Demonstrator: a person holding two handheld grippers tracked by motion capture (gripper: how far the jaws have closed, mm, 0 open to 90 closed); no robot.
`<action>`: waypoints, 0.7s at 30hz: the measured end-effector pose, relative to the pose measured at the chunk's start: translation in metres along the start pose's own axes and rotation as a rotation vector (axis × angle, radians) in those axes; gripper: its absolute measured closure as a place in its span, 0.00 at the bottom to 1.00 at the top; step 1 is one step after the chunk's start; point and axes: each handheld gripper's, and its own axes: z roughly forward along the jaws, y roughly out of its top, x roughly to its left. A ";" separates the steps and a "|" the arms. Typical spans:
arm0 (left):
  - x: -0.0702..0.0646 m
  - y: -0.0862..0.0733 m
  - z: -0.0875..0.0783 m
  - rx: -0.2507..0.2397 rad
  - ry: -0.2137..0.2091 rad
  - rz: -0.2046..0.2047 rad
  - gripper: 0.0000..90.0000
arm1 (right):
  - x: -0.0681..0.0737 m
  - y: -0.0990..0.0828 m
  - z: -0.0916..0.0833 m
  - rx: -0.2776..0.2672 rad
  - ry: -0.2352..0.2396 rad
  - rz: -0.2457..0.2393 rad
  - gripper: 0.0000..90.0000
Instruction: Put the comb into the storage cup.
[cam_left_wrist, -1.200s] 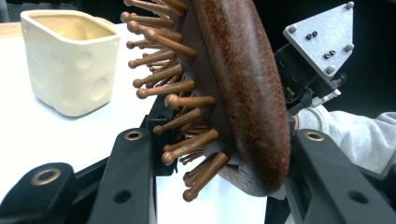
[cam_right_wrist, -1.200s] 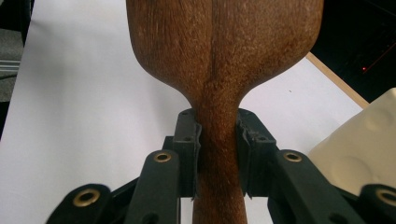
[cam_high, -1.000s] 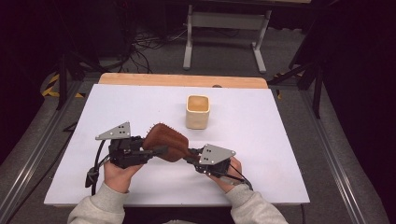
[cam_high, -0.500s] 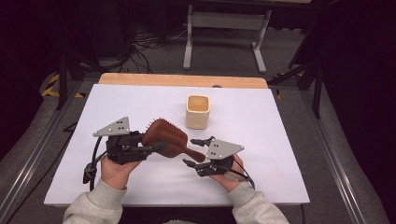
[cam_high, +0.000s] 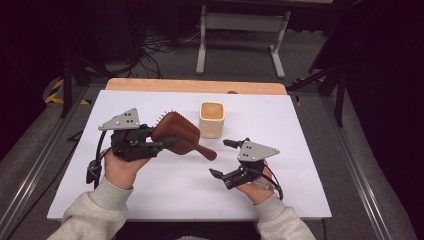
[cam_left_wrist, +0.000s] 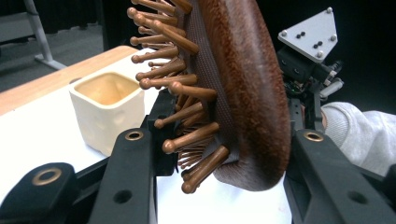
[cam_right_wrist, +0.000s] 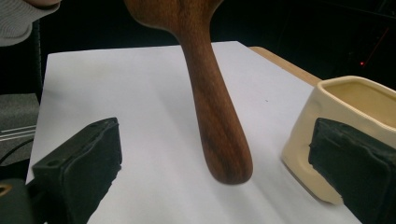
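Above the white table (cam_high: 310, 150), my left gripper (cam_high: 160, 145) clamps the wooden hairbrush (cam_high: 177, 132); my right gripper (cam_high: 222, 159), just opening, stands wide and empty near its handle.

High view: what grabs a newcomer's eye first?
The brown hairbrush held off the white table, head clamped in the left gripper, bristles away from the person. Its handle points at the right gripper, whose jaws have just opened off it. A cream cup stands just behind.

In the left gripper view the hairbrush (cam_left_wrist: 243, 93) ran past the top edge, and its head hid part of the right gripper (cam_left_wrist: 306, 56). The cup's (cam_right_wrist: 345, 121) right side was cut off in the right gripper view.
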 end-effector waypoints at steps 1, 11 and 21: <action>0.000 0.002 0.000 0.001 0.002 0.004 0.66 | -0.001 -0.001 -0.003 -0.002 -0.004 0.004 0.03; 0.005 0.027 0.007 0.007 0.026 0.023 0.65 | -0.007 -0.009 -0.018 -0.010 -0.032 0.031 0.02; 0.011 0.049 0.012 0.004 0.060 0.045 0.65 | -0.014 -0.017 -0.031 -0.017 -0.064 0.060 0.02</action>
